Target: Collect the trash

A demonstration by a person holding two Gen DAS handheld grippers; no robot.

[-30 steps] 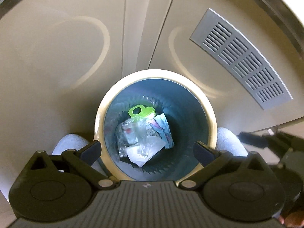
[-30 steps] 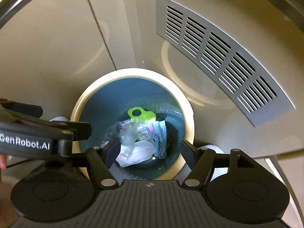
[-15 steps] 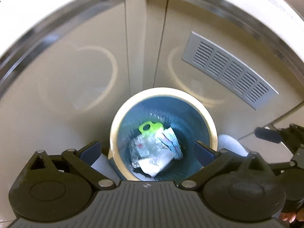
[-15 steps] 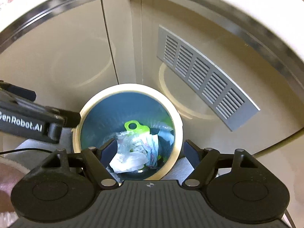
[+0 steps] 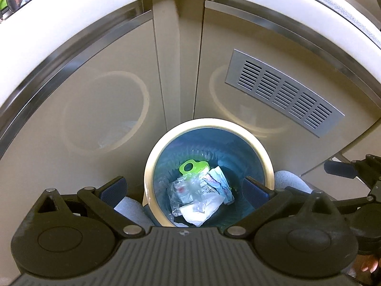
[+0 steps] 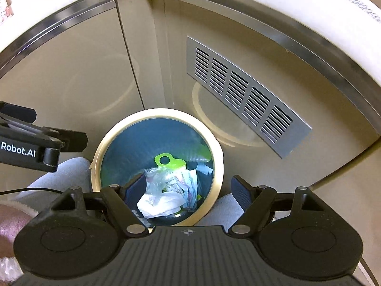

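Note:
A round bin with a cream rim and a blue liner stands on the floor in front of a cabinet. In it lies trash: a green plastic tag, clear wrap, white paper and printed wrappers. My left gripper hangs open above the bin, pointing steeply down, with nothing between its fingers. My right gripper is open and empty too, over the bin and the trash. Each gripper shows at the edge of the other's view: the right gripper and the left gripper.
Beige cabinet doors rise behind the bin, the right one with a metal vent grille. A white countertop edge curves above. The person's grey-clad knees flank the bin.
Both grippers have drawn up and back from the bin, which now looks smaller and lower in both views. The countertop edge has come into sight. The trash has not moved.

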